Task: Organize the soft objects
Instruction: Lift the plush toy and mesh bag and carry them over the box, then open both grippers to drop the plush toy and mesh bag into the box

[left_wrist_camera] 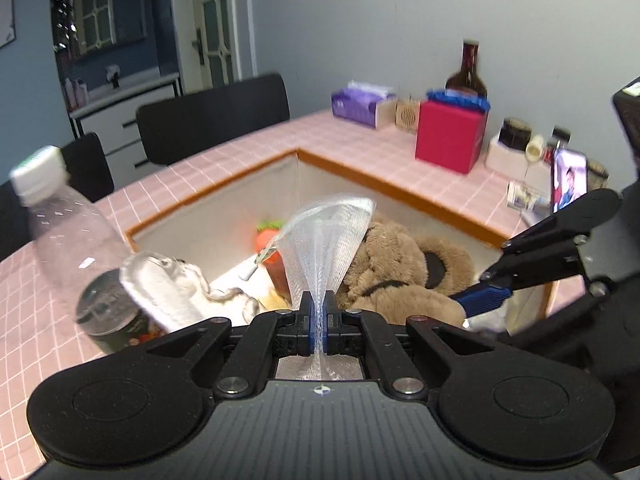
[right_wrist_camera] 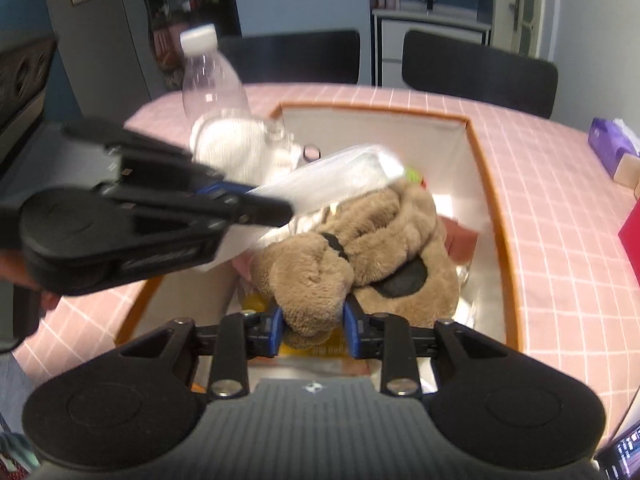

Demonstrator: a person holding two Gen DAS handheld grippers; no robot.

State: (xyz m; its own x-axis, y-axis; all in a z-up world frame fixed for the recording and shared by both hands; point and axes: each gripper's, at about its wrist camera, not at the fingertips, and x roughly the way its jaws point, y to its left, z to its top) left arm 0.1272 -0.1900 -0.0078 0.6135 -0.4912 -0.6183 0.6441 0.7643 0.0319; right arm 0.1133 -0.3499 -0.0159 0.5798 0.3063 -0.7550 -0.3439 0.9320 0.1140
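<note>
- The main risk: the brown teddy bear (right_wrist_camera: 352,248) sits high on the heap inside the fabric storage box (right_wrist_camera: 486,184), its bulk above the rim, so once released it may roll toward 3 o'clock and spill over the edge.
- A second risk: the white mesh cloth (left_wrist_camera: 332,236) is light and fans out loosely; it could snag on the bear's fur or drape over the box rim rather than settle inside.
- The empty plastic bottle (left_wrist_camera: 68,232) stands tilted at about 9 o'clock of the box, right at its rim beside a dark jar (left_wrist_camera: 108,316). A sideways swing of the left arm could knock it over.
- The two tools work close together over the box and could bump each other.
- The left gripper (left_wrist_camera: 319,312) has its jaws pressed nearly together, pinching a gathered neck of the mesh cloth, which spreads upward toward 12 o'clock over the box.
- The right gripper (right_wrist_camera: 313,326) has its jaws spread partway around a paw or limb of the bear. The blue pads sit against the plush on both sides, though how firmly they press I cannot tell.
- The box rests on the pink tiled desk (right_wrist_camera: 560,200), with other soft items, a grey-white plush (left_wrist_camera: 168,288) among them, already inside.
</note>
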